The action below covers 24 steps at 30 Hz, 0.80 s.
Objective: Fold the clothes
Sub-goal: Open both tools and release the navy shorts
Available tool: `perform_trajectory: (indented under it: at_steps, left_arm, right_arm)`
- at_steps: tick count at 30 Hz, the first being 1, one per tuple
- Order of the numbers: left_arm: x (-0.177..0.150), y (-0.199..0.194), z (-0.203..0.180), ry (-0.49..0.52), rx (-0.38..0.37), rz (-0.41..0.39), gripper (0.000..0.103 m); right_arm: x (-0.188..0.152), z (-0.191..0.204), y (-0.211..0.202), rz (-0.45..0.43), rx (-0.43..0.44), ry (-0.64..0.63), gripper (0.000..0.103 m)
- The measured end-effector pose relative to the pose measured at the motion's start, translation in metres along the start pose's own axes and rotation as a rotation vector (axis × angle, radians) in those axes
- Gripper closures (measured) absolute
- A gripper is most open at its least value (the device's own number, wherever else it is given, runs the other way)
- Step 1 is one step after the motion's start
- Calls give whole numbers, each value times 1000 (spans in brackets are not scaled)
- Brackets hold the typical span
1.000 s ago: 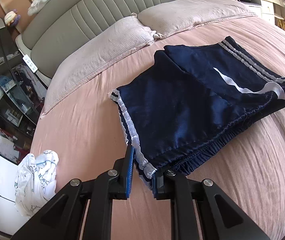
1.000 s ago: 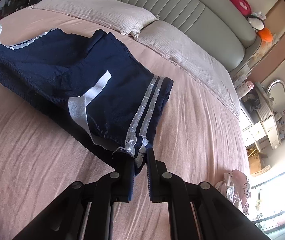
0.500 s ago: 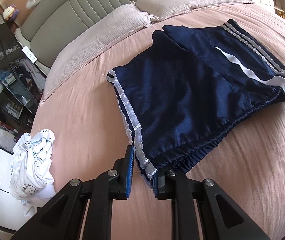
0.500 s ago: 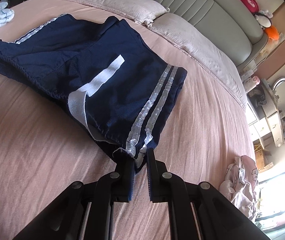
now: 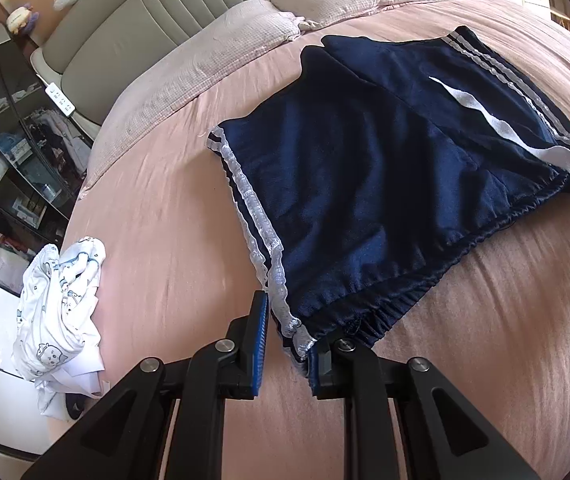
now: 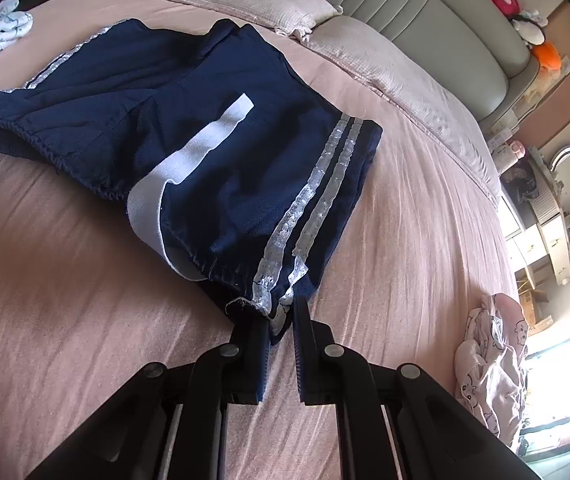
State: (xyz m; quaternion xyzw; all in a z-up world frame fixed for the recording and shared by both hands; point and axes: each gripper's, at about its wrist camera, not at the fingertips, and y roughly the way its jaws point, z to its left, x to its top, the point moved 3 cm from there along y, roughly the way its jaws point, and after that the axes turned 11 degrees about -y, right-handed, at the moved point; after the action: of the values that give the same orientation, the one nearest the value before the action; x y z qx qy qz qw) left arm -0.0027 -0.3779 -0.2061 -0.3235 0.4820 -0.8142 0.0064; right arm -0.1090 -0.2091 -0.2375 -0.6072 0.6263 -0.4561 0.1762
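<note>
Navy shorts [image 5: 369, 184] with white side stripes lie spread flat on the pink bed [image 5: 165, 216]; they also show in the right wrist view [image 6: 189, 136]. My left gripper [image 5: 285, 334] holds the near left waistband corner between its blue-padded fingers, with the striped edge running into the gap. My right gripper [image 6: 281, 320] is shut on the opposite waistband corner, where the two stripes end. Both hold the waistband low over the sheet.
Two pink pillows [image 5: 221, 52] lie against the grey padded headboard [image 5: 157, 4]. A white printed garment [image 5: 61, 300] lies at the bed's left edge. Another pale printed garment [image 6: 493, 364] lies at the right edge. Dark shelves [image 5: 9, 152] stand left of the bed.
Both grippers have drawn back toward the foot of the bed with the waistband, and the shorts have been pulled flatter and smoother on the sheet.
</note>
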Motion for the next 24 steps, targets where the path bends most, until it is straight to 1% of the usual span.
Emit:
perform_trajectory:
  at_steps: [3, 8, 11, 16, 19, 22, 24]
  left_arm:
    - [-1, 1, 0, -9, 1, 16, 87]
    - [1, -9, 0, -17, 22, -9, 87]
    - [2, -14, -1, -17, 29, -11, 87]
    - [-1, -22, 1, -33, 26, -12, 87]
    - [-5, -26, 0, -31, 28, -10, 87]
    - [-7, -29, -2, -26, 27, -6, 85]
    - [-8, -31, -1, -30, 23, -10, 79]
  right_arm:
    - [-1, -1, 1, 2, 5, 11, 95]
    - [-2, -3, -1, 10, 20, 46, 94]
    - [-3, -2, -5, 14, 28, 61, 93]
    - [-8, 2, -10, 21, 50, 69, 87]
    - [-13, 4, -13, 24, 62, 68, 86]
    - [-17, 6, -13, 32, 83, 75, 86]
    - [-19, 7, -16, 30, 96, 83, 86]
